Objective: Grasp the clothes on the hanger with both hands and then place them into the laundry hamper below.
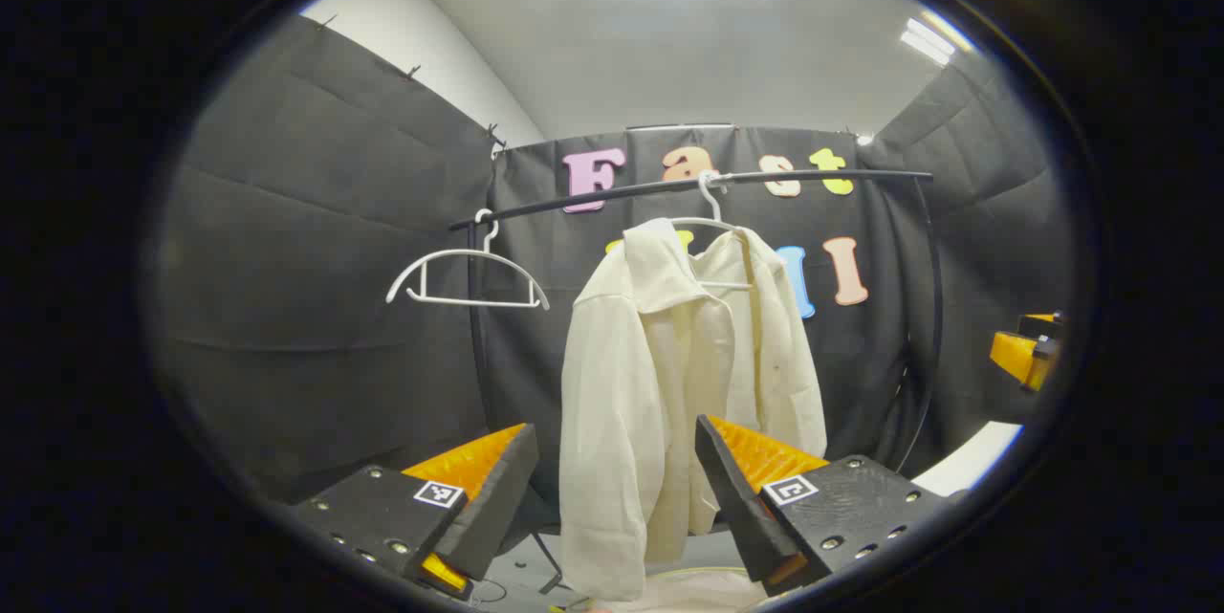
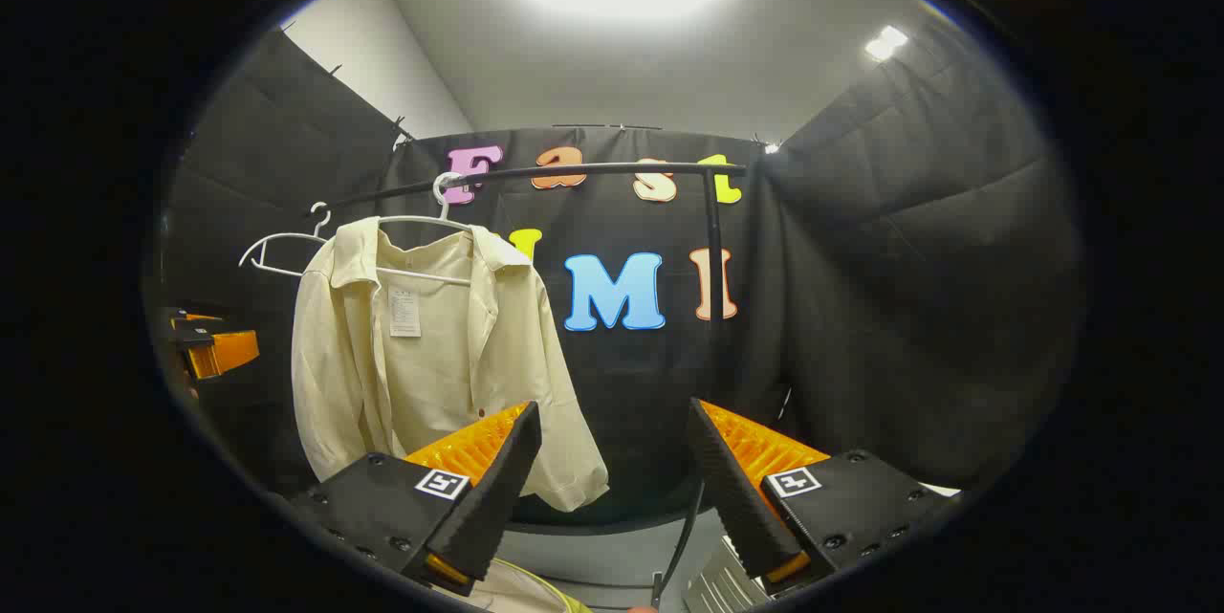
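In the left gripper view, an empty white hanger (image 1: 467,273) hangs at the left end of the dark rail (image 1: 688,187); to its right the cream shirt (image 1: 669,383) hangs on a second white hanger (image 1: 712,211), its hem cut off behind the lower edge of the view, with a pale rim below it too little seen to name; the left gripper (image 1: 612,498) points level at the shirt, its jaws wide apart, holding nothing, the shirt's lower part seen between them but farther off; at the far right edge the right gripper (image 1: 1028,350) is partly cut off. In the right gripper view, the left gripper (image 2: 210,345) sits at the far left edge; the shirt (image 2: 421,355) hangs left of centre, collar open; the right gripper (image 2: 612,498) aims to the shirt's right at the black cloth wall (image 2: 908,307), jaws wide apart and empty.
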Demonstrator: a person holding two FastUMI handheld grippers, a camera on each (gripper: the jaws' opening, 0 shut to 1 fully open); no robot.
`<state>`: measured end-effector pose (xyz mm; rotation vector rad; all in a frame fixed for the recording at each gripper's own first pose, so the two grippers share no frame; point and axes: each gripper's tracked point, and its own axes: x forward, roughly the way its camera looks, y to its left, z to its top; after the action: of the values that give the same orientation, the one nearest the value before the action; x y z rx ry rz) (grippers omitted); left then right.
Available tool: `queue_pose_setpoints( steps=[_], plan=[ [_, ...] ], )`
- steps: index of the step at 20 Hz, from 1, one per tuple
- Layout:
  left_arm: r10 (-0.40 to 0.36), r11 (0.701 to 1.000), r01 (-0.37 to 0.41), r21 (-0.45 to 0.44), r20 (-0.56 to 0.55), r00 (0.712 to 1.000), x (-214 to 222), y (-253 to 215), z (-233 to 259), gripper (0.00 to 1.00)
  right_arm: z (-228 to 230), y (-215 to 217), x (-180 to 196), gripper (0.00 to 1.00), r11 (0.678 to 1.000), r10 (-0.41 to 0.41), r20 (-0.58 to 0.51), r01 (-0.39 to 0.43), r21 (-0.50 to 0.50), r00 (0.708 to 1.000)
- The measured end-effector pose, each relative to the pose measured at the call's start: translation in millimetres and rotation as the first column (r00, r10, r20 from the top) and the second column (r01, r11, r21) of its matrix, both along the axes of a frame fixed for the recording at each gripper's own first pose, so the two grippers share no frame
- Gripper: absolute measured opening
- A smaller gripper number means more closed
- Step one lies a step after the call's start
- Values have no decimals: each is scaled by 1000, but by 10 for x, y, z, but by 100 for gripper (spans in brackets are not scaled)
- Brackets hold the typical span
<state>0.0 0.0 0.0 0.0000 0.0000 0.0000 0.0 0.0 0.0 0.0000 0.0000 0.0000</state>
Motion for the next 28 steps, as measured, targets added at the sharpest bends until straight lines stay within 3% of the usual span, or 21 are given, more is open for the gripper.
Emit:
queue_pose_setpoints(
  steps=[28],
  plan=[
    [18,1000,-18,-12,-9,1000,176,222,-40,98,-29,144,210,97,1000,8,-6,-9,-8,1000]
  ],
)
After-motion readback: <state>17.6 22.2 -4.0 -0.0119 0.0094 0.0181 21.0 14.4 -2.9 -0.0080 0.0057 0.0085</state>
